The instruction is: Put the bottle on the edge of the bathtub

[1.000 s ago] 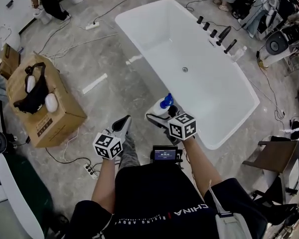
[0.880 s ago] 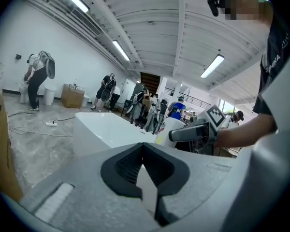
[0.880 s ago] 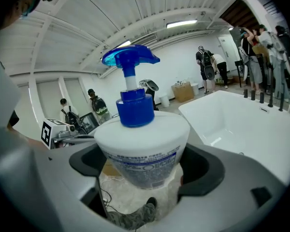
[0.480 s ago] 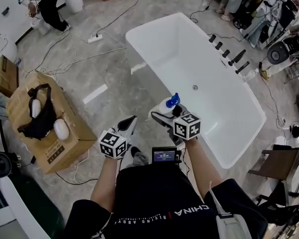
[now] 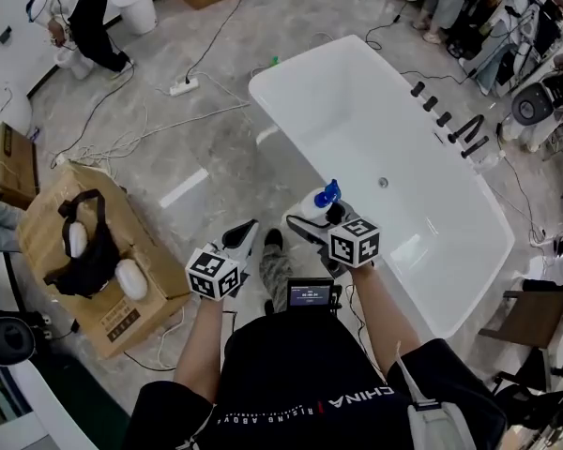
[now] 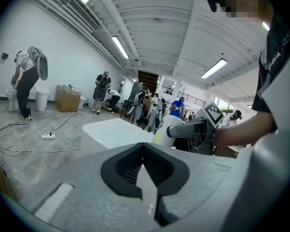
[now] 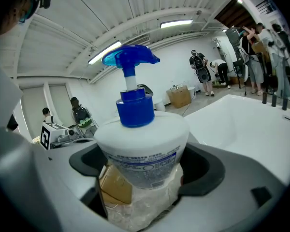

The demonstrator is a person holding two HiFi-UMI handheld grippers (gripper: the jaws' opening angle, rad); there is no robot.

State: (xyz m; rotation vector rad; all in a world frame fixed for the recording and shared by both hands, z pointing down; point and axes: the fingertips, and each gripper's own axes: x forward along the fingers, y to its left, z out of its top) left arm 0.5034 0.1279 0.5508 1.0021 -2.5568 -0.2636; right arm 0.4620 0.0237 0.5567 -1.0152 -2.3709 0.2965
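Since a second ago the bathtub [image 5: 274,120] has slid toward the upper right of the head view. The cardboard box [image 5: 94,251] has dropped to the lower left. Both grippers sit at frame centre, as they did then.

Step in hand, as I judge it: carrying; placing not begun.

Right gripper [image 5: 311,221] is clamped on the bottle [image 5: 311,204], a white bottle with a blue pump. The right gripper view shows the jaws pressing the lower body of the bottle [image 7: 142,144], which stands upright with the pump above.

Bottle is in the air just left of the tub's near rim and touches nothing but the jaws.

Left gripper [image 5: 242,235] hangs beside it, jaws drawn together on nothing.

Next move likely calls for carrying the bottle right, over the flat rim, lowering it level until the base sits, then releasing. The rim looks narrow, so centre it well.
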